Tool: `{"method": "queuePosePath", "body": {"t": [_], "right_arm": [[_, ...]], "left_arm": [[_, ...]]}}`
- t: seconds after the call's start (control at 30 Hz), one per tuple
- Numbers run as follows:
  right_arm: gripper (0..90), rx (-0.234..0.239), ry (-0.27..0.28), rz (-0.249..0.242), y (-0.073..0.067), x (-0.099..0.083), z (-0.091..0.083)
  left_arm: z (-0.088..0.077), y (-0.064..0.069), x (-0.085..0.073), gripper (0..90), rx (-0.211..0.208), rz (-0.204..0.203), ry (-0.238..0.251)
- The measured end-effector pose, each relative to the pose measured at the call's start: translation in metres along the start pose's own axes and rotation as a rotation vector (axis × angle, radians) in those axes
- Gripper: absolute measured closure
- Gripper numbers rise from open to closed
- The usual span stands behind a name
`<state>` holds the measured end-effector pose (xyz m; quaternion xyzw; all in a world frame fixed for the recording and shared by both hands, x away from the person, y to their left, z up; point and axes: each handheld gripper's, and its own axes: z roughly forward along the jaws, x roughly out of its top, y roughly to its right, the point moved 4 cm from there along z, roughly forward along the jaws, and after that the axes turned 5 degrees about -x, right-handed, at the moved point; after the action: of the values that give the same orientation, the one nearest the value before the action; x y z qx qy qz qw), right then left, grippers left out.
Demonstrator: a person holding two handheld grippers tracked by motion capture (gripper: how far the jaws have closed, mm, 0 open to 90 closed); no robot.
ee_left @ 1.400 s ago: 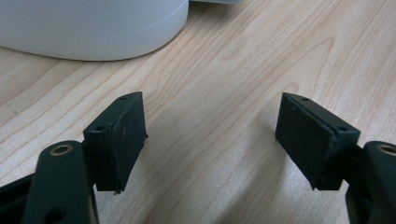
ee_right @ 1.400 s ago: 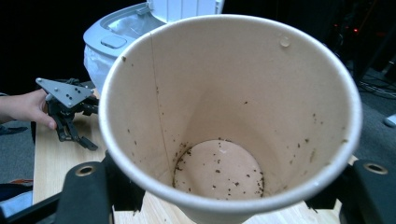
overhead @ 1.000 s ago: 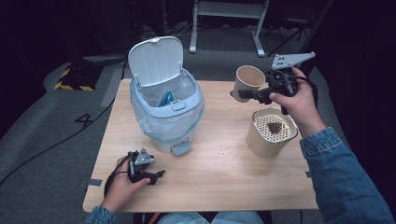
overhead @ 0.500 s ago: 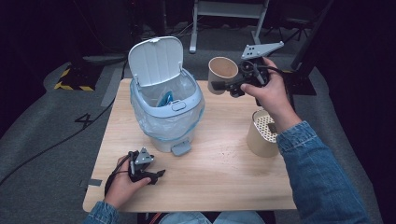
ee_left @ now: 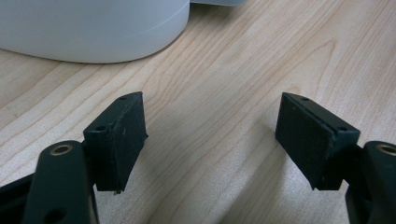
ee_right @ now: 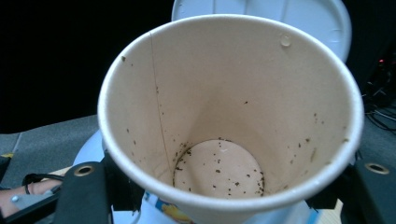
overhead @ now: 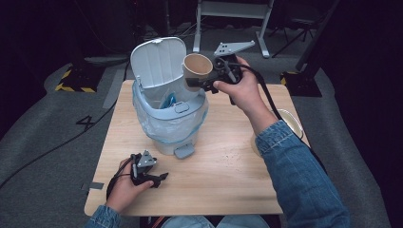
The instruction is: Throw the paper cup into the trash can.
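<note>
Paper cup (overhead: 196, 66), one of it, hangs over the open pedal bin (overhead: 167, 121), pinched by the right gripper (overhead: 202, 83). Left gripper (ee_left: 210, 135) rests spread and empty on the table (ee_left: 224, 70). Right gripper view: residue specks (ee_right: 219, 170), probably grounds, could spill if the cup tips early.

Blue denim sleeves (overhead: 304, 175) cover both forearms. Each hand carries black tongs (overhead: 142, 171) with flat matte pads (ee_left: 308, 140), brass-ringed screw holes and a trailing black cable (overhead: 266, 97).
</note>
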<state>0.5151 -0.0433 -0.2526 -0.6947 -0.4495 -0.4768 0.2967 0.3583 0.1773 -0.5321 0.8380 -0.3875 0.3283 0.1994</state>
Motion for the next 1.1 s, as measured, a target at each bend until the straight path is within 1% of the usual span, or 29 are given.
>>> {"method": "queuePosePath", "body": {"t": [0.17, 0.27, 0.3, 0.33, 0.4, 0.47, 0.5, 0.53, 0.6, 0.67, 0.77, 0.83, 0.9, 0.93, 1.1], "right_arm": [[30.3, -0.002, -0.005, 0.001, -0.007, -0.001, 0.019], [29.4, -0.010, -0.024, 0.000, -0.008, -0.003, 0.027], [29.4, -0.010, -0.024, 0.000, -0.008, -0.003, 0.027], [28.5, -0.020, -0.032, 0.002, -0.007, -0.005, 0.032], [27.6, -0.022, -0.030, 0.007, -0.007, -0.006, 0.035], [24.0, -0.015, -0.029, 0.022, -0.007, -0.008, 0.039], [24.0, -0.015, -0.029, 0.022, -0.007, -0.008, 0.039], [17.7, -0.037, -0.033, 0.027, -0.006, -0.010, 0.043], [17.1, -0.040, -0.051, 0.041, -0.006, -0.013, 0.046], [16.9, -0.051, -0.059, 0.025, -0.006, -0.014, 0.046], [16.1, -0.049, -0.048, 0.020, -0.006, -0.013, 0.045], [15.7, -0.036, -0.071, 0.024, -0.006, -0.014, 0.045], [15.8, -0.034, -0.102, -0.001, -0.006, -0.016, 0.046], [15.8, -0.042, -0.105, -0.012, -0.007, -0.016, 0.046], [16.3, -0.048, -0.092, -0.019, -0.009, -0.014, 0.040]], "left_arm": [[0.000, 0.000, 0.000, 24.9, -0.001, 0.000, -0.001], [0.000, 0.000, 0.000, 24.9, -0.002, 0.000, -0.001], [0.000, 0.000, 0.000, 24.9, -0.002, 0.000, -0.001], [0.000, 0.000, 0.000, 24.9, -0.002, 0.000, -0.001], [0.000, 0.000, 0.000, 24.9, -0.002, 0.000, -0.001], [0.000, 0.000, 0.000, 24.9, -0.001, 0.000, -0.001], [0.000, 0.000, 0.000, 24.9, -0.001, 0.000, -0.001], [0.000, 0.000, 0.000, 24.9, -0.001, 0.000, -0.001], [0.000, 0.000, 0.000, 24.9, -0.002, -0.001, -0.001], [0.000, 0.000, 0.000, 24.9, -0.001, 0.000, -0.002], [0.000, 0.000, 0.000, 24.9, -0.001, 0.000, -0.001], [0.000, 0.000, 0.000, 24.9, -0.001, 0.000, -0.001], [0.000, 0.000, 0.000, 24.9, -0.001, 0.000, -0.001], [0.000, 0.000, 0.000, 24.9, -0.001, 0.000, -0.001], [0.000, 0.000, 0.000, 24.9, -0.001, 0.000, -0.001]]}}
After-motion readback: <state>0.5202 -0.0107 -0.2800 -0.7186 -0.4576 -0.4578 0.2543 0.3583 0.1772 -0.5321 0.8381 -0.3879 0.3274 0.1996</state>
